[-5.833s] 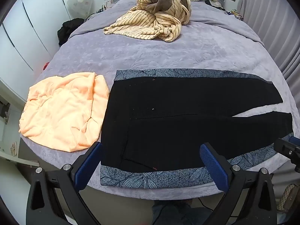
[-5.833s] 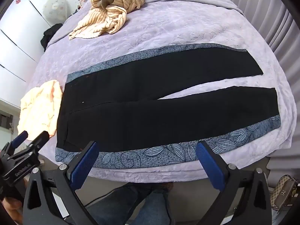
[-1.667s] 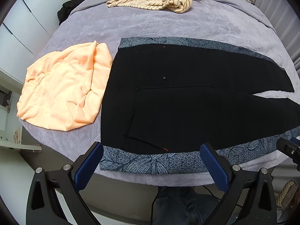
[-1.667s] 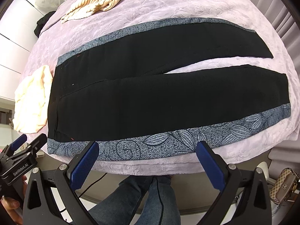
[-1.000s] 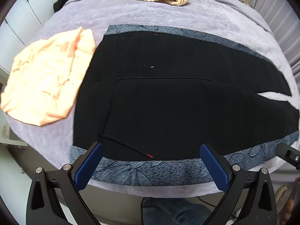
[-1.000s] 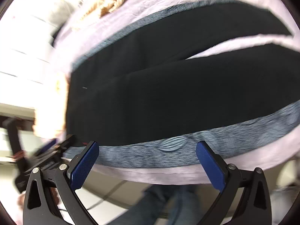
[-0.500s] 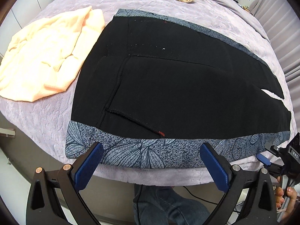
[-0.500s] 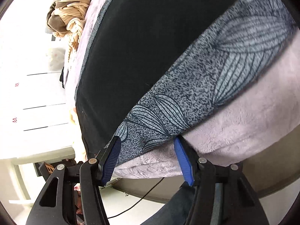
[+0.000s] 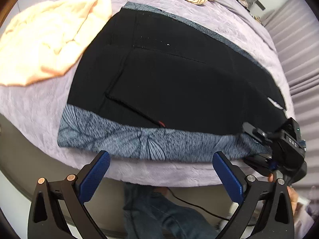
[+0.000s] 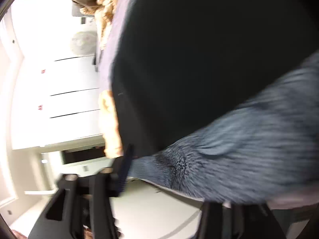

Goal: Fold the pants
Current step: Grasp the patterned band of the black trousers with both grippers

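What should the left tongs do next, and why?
Probably ease forward and pinch the patterned grey side stripe at the waist end of the black pants. The left tongs hang open just short of that edge, holding nothing, while the right tongs already seem to be on the same stripe farther along the leg. Both ends need gripping before the near leg can be folded over.

Your right wrist view is motion-blurred, so you can't tell whether the right gripper (image 10: 175, 191) has closed on the pants (image 10: 249, 155) trim, its far finger is lost behind fabric, and the pants' leg ends run off-frame in both views.
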Tool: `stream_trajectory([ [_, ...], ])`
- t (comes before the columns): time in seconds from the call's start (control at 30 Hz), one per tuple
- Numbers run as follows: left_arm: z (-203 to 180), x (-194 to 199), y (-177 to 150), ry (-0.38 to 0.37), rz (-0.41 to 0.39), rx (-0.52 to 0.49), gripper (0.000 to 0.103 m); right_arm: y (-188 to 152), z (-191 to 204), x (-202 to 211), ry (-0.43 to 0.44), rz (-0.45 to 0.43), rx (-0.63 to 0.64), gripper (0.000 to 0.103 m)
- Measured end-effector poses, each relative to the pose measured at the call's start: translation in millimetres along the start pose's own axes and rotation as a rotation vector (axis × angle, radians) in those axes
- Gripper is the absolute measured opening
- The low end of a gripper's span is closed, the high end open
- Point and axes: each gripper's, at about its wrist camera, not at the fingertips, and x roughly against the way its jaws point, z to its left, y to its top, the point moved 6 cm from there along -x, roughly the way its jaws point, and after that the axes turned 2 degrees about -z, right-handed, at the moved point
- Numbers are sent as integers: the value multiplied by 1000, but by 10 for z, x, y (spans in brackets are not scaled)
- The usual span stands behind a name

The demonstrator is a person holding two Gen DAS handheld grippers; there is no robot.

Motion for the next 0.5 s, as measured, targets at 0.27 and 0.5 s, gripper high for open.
stream_trajectory([
  [0.27, -97, -104, 100, -244, -20, 203, 103, 17, 591, 179, 52, 23, 126, 42],
  [0.5, 217, -117, 398, -211, -93, 328, 92, -118, 301, 158, -4, 35, 78, 42],
])
